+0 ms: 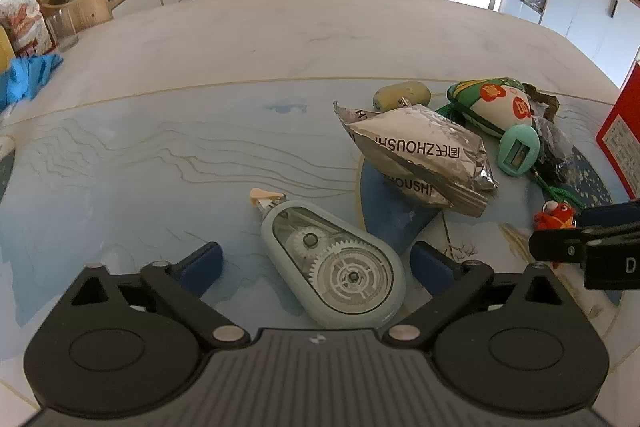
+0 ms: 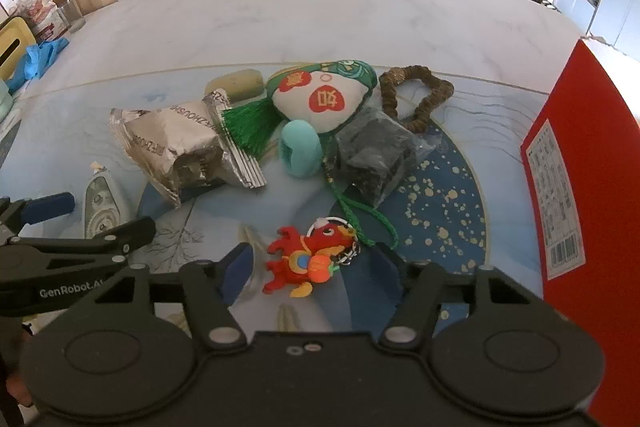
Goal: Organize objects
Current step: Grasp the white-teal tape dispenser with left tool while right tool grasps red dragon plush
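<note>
Lying flat on the table (image 1: 280, 39) between the spread fingers of the left gripper (image 1: 316, 263), one correction tape dispenser (image 1: 332, 263) points its tip toward the far edge; the jaws stand wide apart, released, with a clear gap on either side of its pale shell and nothing held. Just beyond it to the right sits one silver foil packet (image 1: 420, 151), crumpled, with one yellowish oblong piece (image 1: 402, 97) behind it toward the far edge. Next come one white and green stuffed sachet (image 2: 324, 99) with a green tassel (image 2: 248, 127), one teal pencil sharpener (image 2: 300, 149) touching the sachet's near side, one dark bundle in clear plastic (image 2: 376, 155) and one brown woven ring (image 2: 416, 95). Nearer the front edge, one red dragon keychain (image 2: 308, 259) lies between the fingers of the right gripper (image 2: 314, 267), whose jaws are likewise wide and released, grasping nothing; whether either finger touches the toy cannot be told. One red box (image 2: 592, 155) stands at the right edge
</note>
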Motion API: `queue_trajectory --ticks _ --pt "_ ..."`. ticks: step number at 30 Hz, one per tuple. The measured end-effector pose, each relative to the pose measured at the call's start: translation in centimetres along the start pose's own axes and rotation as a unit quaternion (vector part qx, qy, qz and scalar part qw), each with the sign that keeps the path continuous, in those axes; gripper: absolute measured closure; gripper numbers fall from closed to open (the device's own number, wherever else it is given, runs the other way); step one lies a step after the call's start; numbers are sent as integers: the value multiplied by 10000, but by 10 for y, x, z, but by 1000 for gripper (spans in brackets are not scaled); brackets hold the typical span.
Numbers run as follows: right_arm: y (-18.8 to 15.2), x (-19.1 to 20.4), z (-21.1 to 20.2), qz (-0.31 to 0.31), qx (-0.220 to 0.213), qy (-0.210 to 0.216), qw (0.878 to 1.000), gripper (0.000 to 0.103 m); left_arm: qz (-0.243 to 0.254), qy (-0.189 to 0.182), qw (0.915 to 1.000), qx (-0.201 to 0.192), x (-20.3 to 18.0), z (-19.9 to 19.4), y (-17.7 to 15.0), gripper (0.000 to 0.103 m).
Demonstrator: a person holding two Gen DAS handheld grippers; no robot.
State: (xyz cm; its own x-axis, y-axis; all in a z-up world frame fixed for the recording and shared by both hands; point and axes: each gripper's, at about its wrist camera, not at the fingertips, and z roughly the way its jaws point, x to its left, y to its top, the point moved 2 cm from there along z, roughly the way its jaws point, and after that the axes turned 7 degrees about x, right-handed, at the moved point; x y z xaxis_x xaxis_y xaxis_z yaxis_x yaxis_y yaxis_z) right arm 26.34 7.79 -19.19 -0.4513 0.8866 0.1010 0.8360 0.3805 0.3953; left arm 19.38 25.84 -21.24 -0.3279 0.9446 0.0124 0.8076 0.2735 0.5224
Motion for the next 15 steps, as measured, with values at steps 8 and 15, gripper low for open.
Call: queue_trajectory --ticks 8,15 --pt "0 0 -1 -27 -67 108 9999 59 236 -139 9996 -72 -4 -8 1 32" --pt "-5 -1 -5 -49 -77 268 9996 66 251 -189 9995 -26 -1 -11 0 35"
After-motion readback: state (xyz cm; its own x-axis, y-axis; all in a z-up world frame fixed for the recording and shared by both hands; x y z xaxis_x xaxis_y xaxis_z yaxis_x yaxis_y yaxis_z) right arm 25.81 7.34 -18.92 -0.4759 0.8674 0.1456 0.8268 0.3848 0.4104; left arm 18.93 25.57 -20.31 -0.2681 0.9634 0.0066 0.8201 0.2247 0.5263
